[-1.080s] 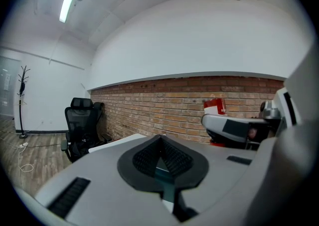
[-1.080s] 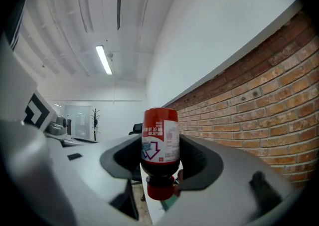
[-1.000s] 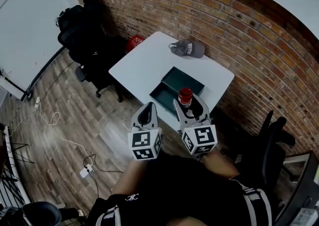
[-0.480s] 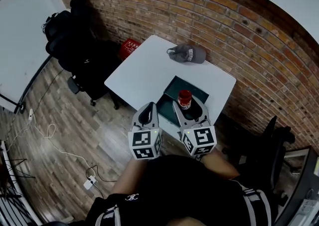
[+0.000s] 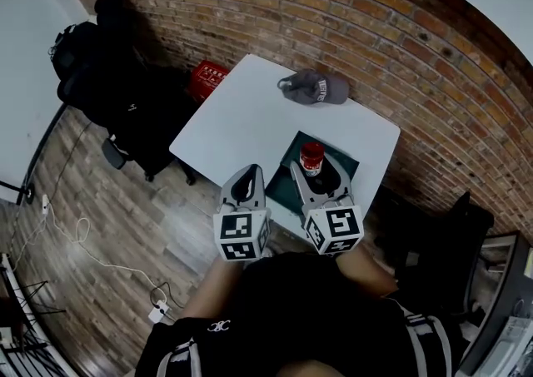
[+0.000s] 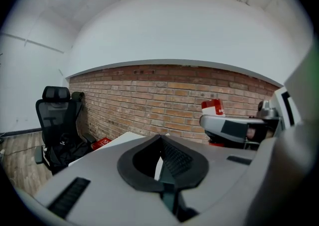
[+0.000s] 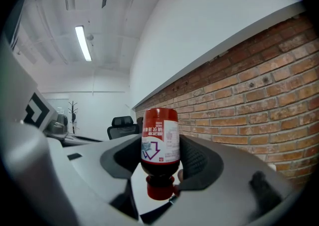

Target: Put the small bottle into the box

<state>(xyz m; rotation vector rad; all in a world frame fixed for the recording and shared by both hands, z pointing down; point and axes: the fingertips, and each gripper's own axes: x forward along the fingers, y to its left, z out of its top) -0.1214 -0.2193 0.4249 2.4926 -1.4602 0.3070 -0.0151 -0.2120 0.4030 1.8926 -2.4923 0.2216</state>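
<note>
Brick wall backs a white table carrying a gray cap and an open dark green box. At the table's near edge, the right gripper is clamped on the small bottle, its 2 jaws pressing the labelled body, the red cap end toward the gripper. From the head view the bottle sits over the box. Just beside it, the left gripper is closed on nothing. Black office chairs stand left.

the right gripper clamps the small bottle cap-down between its fingers, brick wall behind.
</note>
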